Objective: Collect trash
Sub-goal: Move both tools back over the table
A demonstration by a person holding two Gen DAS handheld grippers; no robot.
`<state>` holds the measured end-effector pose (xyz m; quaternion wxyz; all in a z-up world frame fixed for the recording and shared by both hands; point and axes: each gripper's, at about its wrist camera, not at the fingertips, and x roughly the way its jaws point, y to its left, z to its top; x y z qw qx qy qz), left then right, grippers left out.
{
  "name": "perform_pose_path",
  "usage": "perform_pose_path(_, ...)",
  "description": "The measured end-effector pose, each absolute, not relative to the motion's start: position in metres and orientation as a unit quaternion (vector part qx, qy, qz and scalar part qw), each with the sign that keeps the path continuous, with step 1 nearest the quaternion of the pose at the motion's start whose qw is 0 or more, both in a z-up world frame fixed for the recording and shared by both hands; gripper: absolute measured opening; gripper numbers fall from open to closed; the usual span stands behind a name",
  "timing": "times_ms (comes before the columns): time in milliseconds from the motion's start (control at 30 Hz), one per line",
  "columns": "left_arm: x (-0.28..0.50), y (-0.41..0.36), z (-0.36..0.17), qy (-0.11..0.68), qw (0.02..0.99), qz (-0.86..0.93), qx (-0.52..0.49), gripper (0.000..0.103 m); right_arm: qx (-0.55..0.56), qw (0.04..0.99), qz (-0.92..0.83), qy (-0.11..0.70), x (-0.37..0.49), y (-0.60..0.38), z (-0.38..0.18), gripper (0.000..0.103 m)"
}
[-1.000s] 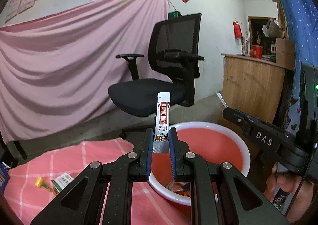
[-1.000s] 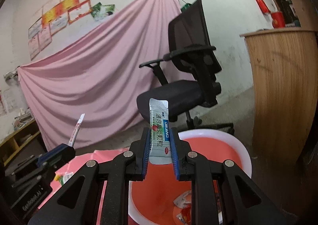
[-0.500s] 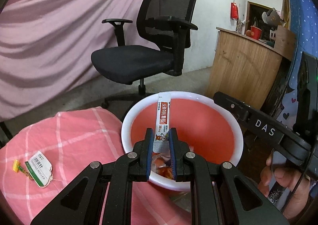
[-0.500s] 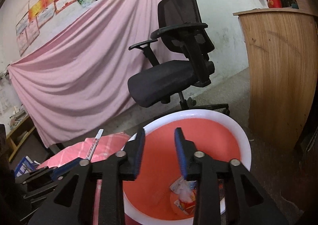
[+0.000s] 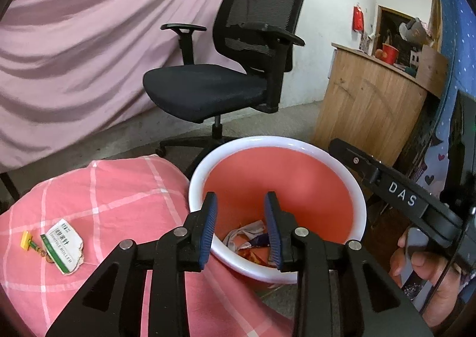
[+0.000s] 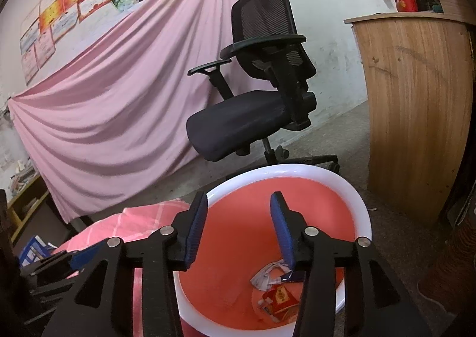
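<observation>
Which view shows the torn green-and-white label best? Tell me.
The left wrist view. There the torn green-and-white label lies flat and unobstructed on the pink checked cloth, beside a small yellow-and-green piece. The right wrist view shows only a strip of that cloth; the label is not visible there.

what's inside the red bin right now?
Crumpled wrappers and a red packet lie at the bottom of the bin. Gripper fingers cover part of the pile.
</observation>
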<state>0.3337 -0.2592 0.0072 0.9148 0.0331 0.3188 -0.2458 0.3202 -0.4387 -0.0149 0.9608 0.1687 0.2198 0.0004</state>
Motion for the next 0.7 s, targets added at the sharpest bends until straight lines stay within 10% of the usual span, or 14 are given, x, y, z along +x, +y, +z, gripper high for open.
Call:
perform_pose_path(300, 0.325, -0.221, 0.029, 0.28, 0.941, -0.189, -0.002, 0.046, 0.13, 0.975, 0.002, 0.183, 0.313, -0.423, -0.002, 0.074)
perform_pose_path(533, 0.308, -0.181, 0.05, 0.226, 0.966, -0.12, -0.022, 0.098, 0.127, 0.984, 0.018, 0.12, 0.302, -0.405, 0.016, 0.099)
perform_pose_path(700, 0.292, -0.148, 0.06, 0.186, 0.977, -0.098, -0.045, 0.101, 0.119, 0.989, 0.037, 0.081, 0.294, -0.384, 0.027, 0.103)
